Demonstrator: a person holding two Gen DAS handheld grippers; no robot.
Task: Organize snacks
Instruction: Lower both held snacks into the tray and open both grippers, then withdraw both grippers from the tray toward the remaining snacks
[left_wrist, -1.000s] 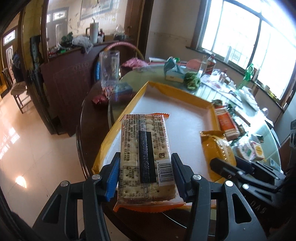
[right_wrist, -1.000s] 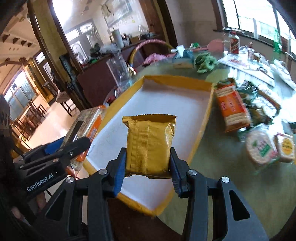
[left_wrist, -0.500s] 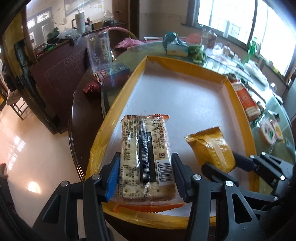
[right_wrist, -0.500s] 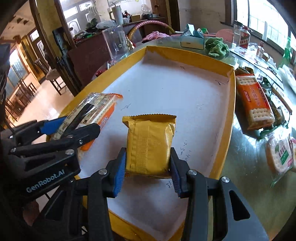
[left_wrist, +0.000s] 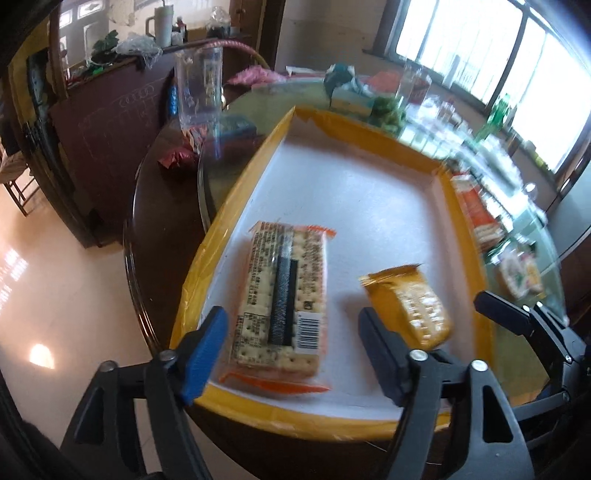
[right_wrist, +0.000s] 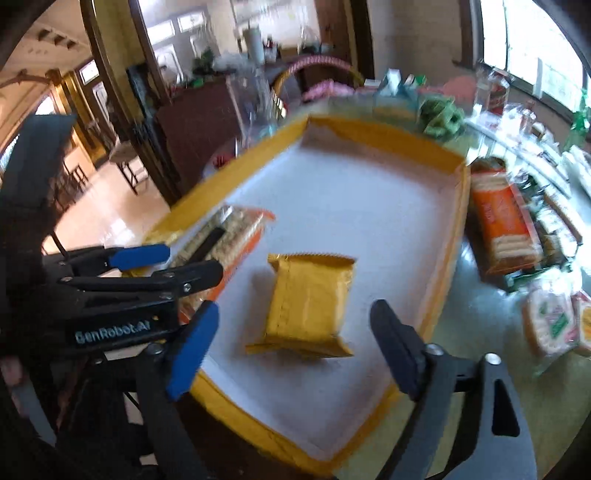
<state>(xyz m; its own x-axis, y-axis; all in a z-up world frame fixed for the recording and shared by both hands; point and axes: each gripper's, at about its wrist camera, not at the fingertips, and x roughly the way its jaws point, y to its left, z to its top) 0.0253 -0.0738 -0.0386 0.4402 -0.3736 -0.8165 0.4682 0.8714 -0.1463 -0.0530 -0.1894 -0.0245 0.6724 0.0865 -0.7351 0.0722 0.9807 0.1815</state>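
A long clear cracker pack (left_wrist: 284, 299) with orange ends lies flat in the near left corner of the yellow-rimmed tray (left_wrist: 258, 155). My left gripper (left_wrist: 291, 336) straddles its near end, jaws opening, pads clear of its sides. To the right lies a small yellow snack packet (left_wrist: 410, 306). In the right wrist view that yellow packet (right_wrist: 308, 306) rests on the tray's white floor (right_wrist: 369, 206) between the opening jaws of my right gripper (right_wrist: 291, 336), which do not touch it. The left gripper (right_wrist: 177, 266) and the cracker pack (right_wrist: 229, 232) show at the left.
Right of the tray, an orange cracker pack (right_wrist: 502, 229) and round snack packs (right_wrist: 550, 321) lie on the glass tabletop. A clear jug (left_wrist: 199, 88), a tissue box (left_wrist: 351, 103) and bottles (left_wrist: 495, 118) stand beyond the tray. The table edge (left_wrist: 136, 266) drops to tiled floor on the left.
Both grippers lowered their packs into the tray and then opened; the cracker pack and the yellow packet now lie free on the tray floor.
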